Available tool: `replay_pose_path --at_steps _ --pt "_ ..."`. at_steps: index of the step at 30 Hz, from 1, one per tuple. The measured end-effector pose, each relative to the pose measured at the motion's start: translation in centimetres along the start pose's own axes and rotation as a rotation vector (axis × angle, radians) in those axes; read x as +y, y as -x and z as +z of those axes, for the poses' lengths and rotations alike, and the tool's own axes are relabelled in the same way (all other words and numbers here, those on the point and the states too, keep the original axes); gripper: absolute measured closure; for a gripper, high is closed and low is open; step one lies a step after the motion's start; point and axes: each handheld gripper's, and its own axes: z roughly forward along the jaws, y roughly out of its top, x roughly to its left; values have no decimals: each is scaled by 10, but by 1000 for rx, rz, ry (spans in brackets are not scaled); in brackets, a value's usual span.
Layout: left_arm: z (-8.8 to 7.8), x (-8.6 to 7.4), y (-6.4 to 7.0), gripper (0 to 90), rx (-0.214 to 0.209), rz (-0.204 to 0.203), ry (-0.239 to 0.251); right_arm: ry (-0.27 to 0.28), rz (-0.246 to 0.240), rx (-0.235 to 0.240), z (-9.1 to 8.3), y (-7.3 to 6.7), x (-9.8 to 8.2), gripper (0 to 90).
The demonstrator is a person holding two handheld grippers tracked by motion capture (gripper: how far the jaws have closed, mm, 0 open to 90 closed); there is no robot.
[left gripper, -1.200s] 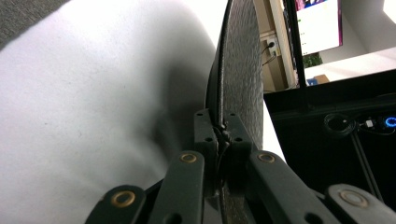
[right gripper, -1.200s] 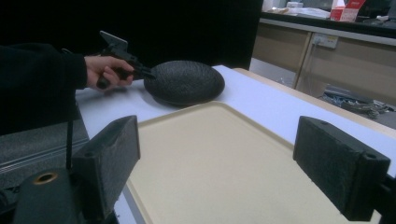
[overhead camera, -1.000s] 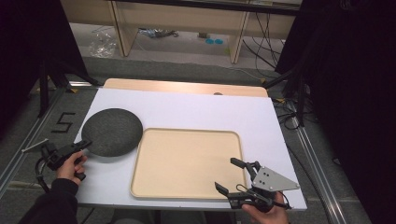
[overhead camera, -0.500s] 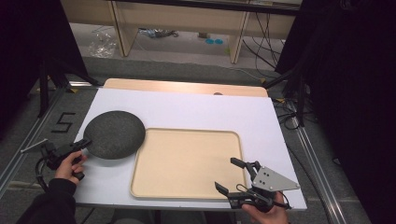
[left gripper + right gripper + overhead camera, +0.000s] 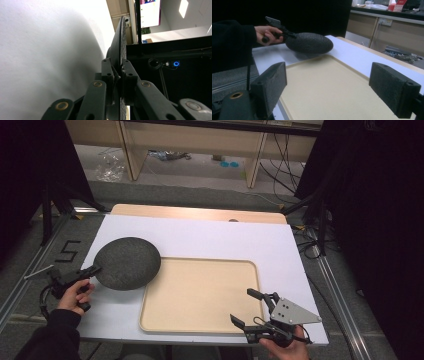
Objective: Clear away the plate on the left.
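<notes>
The left gripper (image 5: pixel 92 270) is clamping its jaws on the rim of one dark speckled plate (image 5: pixel 128 263), holding it lifted above the white table (image 5: pixel 210 237), its right edge just overlapping the one beige tray (image 5: pixel 200 292). The right gripper (image 5: pixel 248 309) is hovering with jaws spread wide and holding nothing, over the tray's near right corner. Since the earlier frames the plate is shifting rightward toward the tray

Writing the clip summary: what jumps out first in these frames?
The dark round plate, gripped at its rim by the left gripper and held off the white table, its far edge over the corner of the beige tray. At bottom right, the right gripper hangs open over the tray's near corner.
</notes>
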Motion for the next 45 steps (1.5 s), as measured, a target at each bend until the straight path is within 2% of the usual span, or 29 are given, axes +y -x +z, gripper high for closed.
replay_pose_path --at_steps 4,6,8,12,13,14,18,21,23,25,31,34,35,36,38,40,41,42,43,45 --pt "1 -3 5 831 -10 9 -13 -5 -1 -5 -1 0 1 157" --pt "2 -5 7 830 -10 13 -23 11 -3 -5 0 0 0 158" --pt "5 -8 9 830 -19 15 -30 -7 -3 -9 -1 0 1 158" --pt "9 -14 13 826 -32 15 -47 8 -5 -6 0 0 0 158" --pt "11 -15 14 824 -40 22 -63 -8 -2 -5 -2 0 1 158" --pt "12 -17 15 825 -33 18 -61 -6 0 -3 -1 1 1 158" --pt "18 -23 18 818 -41 29 -107 -3 2 -2 -1 0 0 158" --pt "23 -31 21 818 -40 26 -127 -12 -1 -8 -1 0 0 158" --pt "26 -37 25 818 -44 41 -143 1 3 1 -1 0 0 158" --pt "30 -43 27 818 -46 29 -152 -4 1 1 0 0 0 158" --pt "40 -59 36 816 -49 52 -207 0 0 1 -1 0 0 158" --pt "44 -66 40 817 -62 56 -224 7 1 1 -1 1 0 158" --pt "45 -69 41 817 -62 47 -226 -6 -1 -3 -2 1 1 158" --pt "46 -71 43 815 -65 65 -242 -1 -1 2 -1 0 0 158" --pt "49 -76 45 814 -65 62 -244 4 -2 -2 -1 1 1 158" --pt "52 -80 47 812 -56 67 -260 1 -1 1 -1 1 0 158" --pt "53 -82 49 810 -64 86 -268 -6 -2 0 -2 0 0 158" --pt "54 -83 50 812 -41 97 -286 -9 -1 -6 -2 0 1 158" --pt "56 -85 50 810 -49 88 -282 -1 -2 -2 -2 0 1 158" --pt "58 -89 52 804 -41 90 -304 3 0 3 -1 1 0 158"
